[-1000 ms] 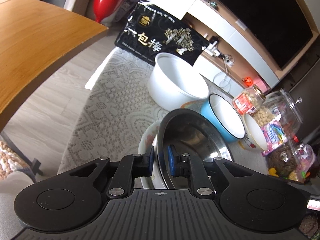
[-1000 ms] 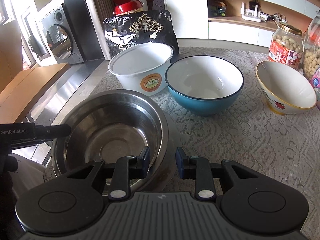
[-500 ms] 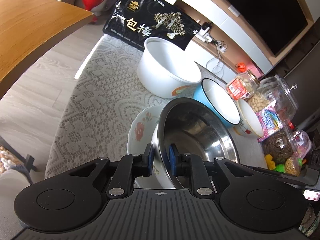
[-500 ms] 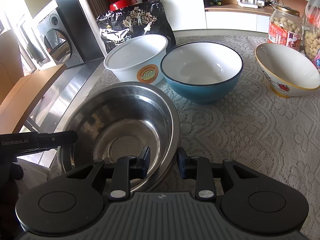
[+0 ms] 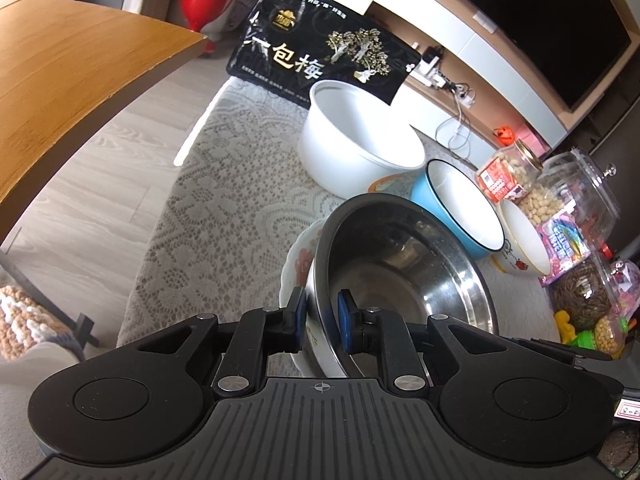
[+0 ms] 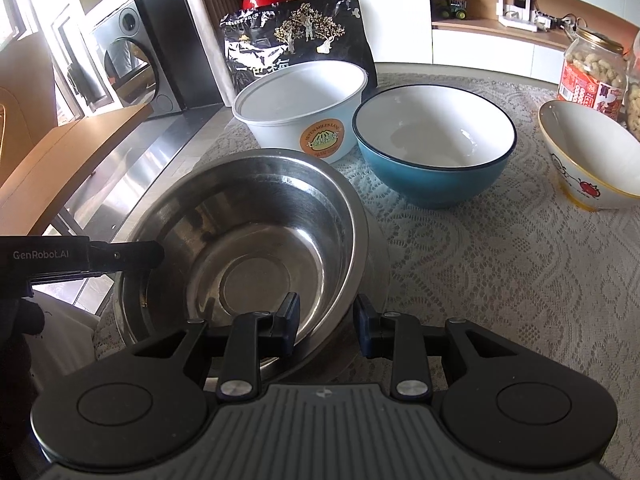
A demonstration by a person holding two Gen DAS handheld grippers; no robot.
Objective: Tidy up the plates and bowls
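Observation:
A steel bowl sits on a floral white plate on the lace-covered table. My left gripper is shut on the near rims of the steel bowl and the plate under it. In the right wrist view the steel bowl is at lower left, with the left gripper's finger at its left rim. My right gripper is open, its jaws straddling the bowl's near right rim. Behind stand a white tub, a blue bowl and a cartoon-printed bowl.
A black snack bag leans behind the white tub. Jars of nuts and snack packets crowd the table's far right. A wooden table stands to the left across a floor gap. The lace cloth is bare right of the steel bowl.
The left gripper stays shut on the rims; its view has swung, and the bowl and plate look slightly raised and tilted. The right gripper has stayed open at the bowl's near right rim.

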